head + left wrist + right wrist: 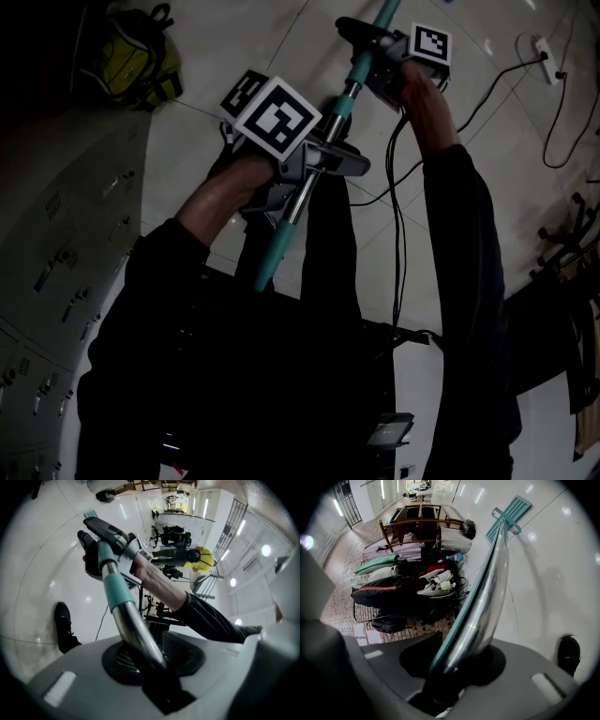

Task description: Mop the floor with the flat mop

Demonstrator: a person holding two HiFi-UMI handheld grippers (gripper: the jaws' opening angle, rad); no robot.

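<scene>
Head view, looking steeply down: a person in dark sleeves holds a flat mop by its pole (345,98), one pair of tongs in each hand. The left tongs (323,157) clamp the pole low down, close to the body, with the black-and-white marker cube just above the hand. The right tongs (373,49) clamp the same pole farther up, with the arm stretched out ahead. The pole runs diagonally between them; its near end points back at the person's dark clothing.

Left gripper view: the jaws are closed tight on the shiny metal part of the pole, just below a teal sleeve. Farther along the pole sit the other tongs and the hand gripping them.

Right gripper view: these jaws are also shut round the metal pole, with nothing else between them. The pole leads away to the teal mop head (508,517), which lies on the glossy white floor (562,573) well ahead. A black shoe (568,654) stands on the floor at the right edge.

Around the person: a yellow-green bag (136,61) on the floor, grey lockers (56,253) at the left, black cables (398,216) trailing over the tiles, and a white power strip (547,58).
</scene>
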